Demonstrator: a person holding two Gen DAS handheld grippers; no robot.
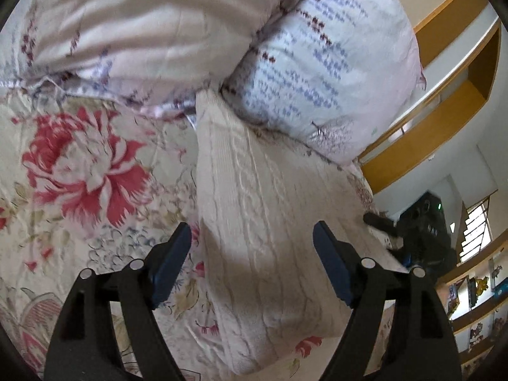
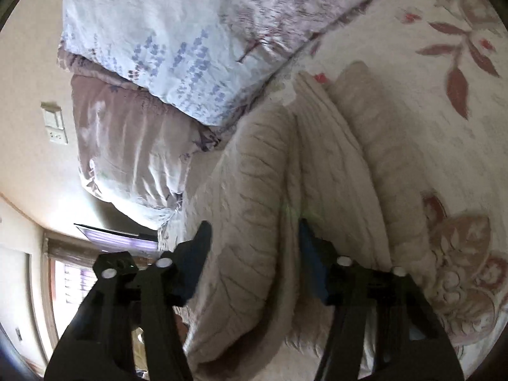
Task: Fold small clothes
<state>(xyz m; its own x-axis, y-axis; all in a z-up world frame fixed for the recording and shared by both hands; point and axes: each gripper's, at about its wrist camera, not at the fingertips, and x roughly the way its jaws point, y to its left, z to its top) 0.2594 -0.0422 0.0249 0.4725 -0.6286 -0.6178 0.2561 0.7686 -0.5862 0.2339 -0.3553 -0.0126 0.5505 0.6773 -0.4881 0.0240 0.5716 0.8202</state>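
Now both claws stand wide open, holding nothing — left claw (image 1: 252, 250) over the folded sweater (image 1: 263, 222), right claw (image 2: 254, 254) straddling its fold, ready to press.

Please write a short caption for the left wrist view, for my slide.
Open left gripper poised over a folded cream cable-knit sweater on a floral bedsheet, pillows behind.

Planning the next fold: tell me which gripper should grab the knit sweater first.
Right gripper: its open fingers already straddle a raised fold of the cream cable-knit sweater. The left gripper is open above flat fabric, with no edge between its fingers.
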